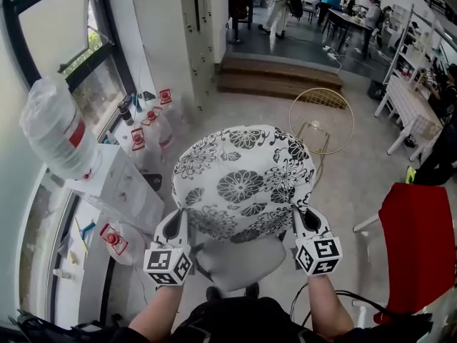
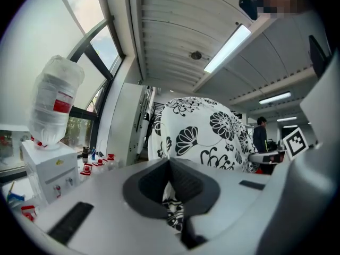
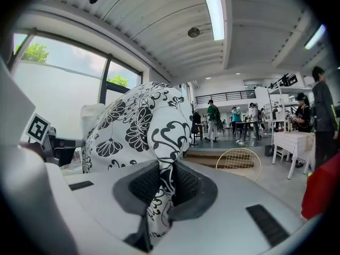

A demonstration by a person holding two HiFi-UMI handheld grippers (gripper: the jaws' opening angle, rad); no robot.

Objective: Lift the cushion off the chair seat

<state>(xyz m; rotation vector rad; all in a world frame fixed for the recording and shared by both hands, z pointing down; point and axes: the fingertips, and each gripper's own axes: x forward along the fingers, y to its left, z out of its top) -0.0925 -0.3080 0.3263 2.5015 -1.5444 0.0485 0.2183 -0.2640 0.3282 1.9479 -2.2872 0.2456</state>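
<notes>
The cushion (image 1: 243,181) is round, white with black flower print, and hangs in the air above the grey chair seat (image 1: 239,263). My left gripper (image 1: 177,224) is shut on its left edge, and my right gripper (image 1: 305,219) is shut on its right edge. In the left gripper view the cushion (image 2: 199,134) rises beyond the jaws, with a fold of its cloth pinched between the pads (image 2: 172,198). The right gripper view shows the cushion (image 3: 141,126) the same way, a fold of printed cloth clamped at my right gripper (image 3: 162,187).
A white cabinet (image 1: 125,184) with a large plastic water bottle (image 1: 57,131) stands at the left by the window. A gold wire chair (image 1: 321,123) sits beyond the cushion. A red chair (image 1: 418,245) is at the right. People and tables are far back.
</notes>
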